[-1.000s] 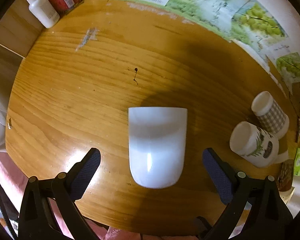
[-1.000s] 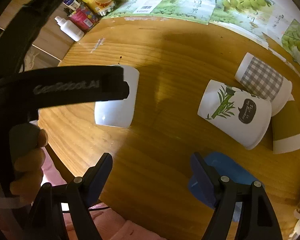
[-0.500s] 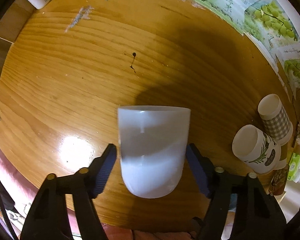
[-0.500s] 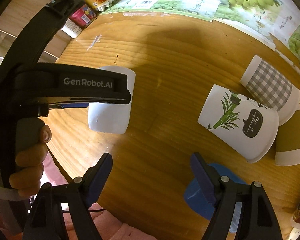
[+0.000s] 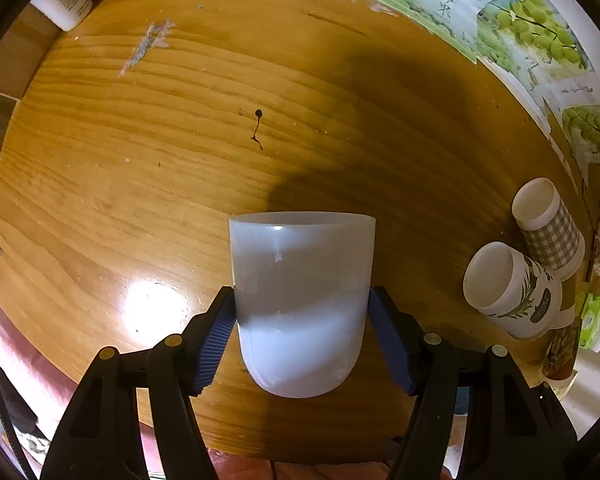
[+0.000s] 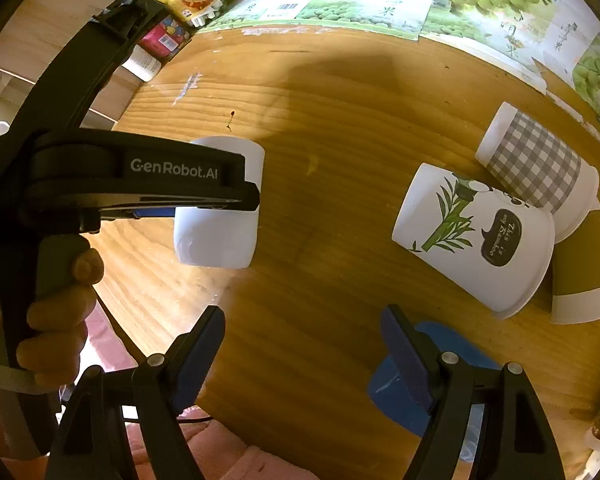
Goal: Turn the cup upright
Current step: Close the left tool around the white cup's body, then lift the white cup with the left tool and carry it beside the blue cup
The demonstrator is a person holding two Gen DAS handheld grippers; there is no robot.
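Observation:
A plain white cup (image 5: 300,304) is upside down on the round wooden table (image 5: 180,152), its rounded base nearest my camera. My left gripper (image 5: 302,336) is shut on the white cup, blue pads pressing both its sides. In the right wrist view the same white cup (image 6: 220,236) sits at the left, partly hidden behind the left gripper's black body. My right gripper (image 6: 302,356) is open and empty above the table's near edge.
Three paper cups lie on their sides at the right: a bamboo-print cup (image 6: 476,236), a grey checked cup (image 6: 536,164) and an olive cup (image 6: 580,272). A blue object (image 6: 440,376) lies under the right gripper. Bottles and packets (image 6: 172,20) stand at the far left edge.
My left gripper moved forward around the white cup and closed on its sides. The right gripper stayed open and hardly moved.

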